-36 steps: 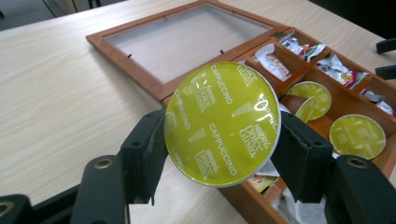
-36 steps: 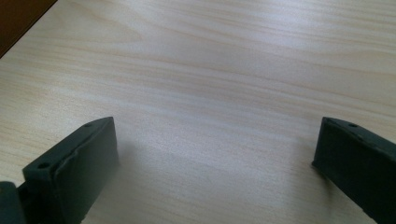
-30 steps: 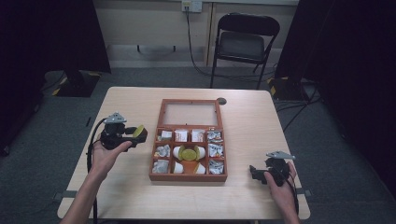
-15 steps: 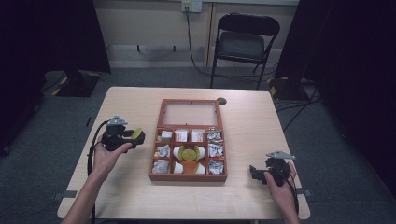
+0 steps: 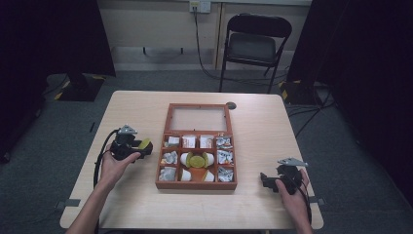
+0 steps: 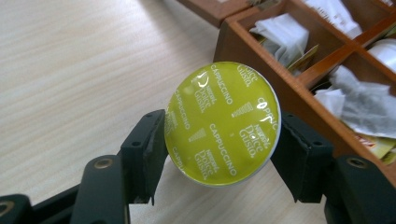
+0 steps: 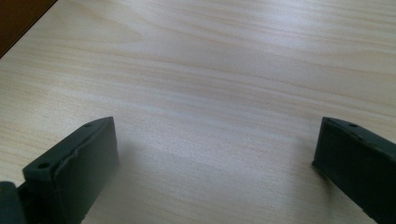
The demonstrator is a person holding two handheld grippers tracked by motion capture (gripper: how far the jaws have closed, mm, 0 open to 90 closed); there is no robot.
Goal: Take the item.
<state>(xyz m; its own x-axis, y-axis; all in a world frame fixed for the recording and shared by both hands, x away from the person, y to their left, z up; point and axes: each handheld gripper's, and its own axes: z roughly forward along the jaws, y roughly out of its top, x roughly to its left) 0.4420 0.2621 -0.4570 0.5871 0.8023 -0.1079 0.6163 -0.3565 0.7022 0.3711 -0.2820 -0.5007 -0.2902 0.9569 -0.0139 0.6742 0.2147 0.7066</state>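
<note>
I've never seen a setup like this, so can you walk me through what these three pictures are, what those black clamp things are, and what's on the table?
A person sits at a wooden table and holds a hand-operated clamp, called a gripper, in each hand. No robot arm is involved.

The high view looks down from above the person. The other two pictures come from small cameras riding on each gripper, looking out along its two black jaws.

In the middle of the table lies an open wooden box with compartments holding white sachets and a few capsules.

The left gripper is shut on a yellow-green coffee capsule printed "Cappuccino", just left of the box. From above it shows at.

The right gripper is open and empty, with only bare tabletop between its jaws. It sits right of the box.
</note>
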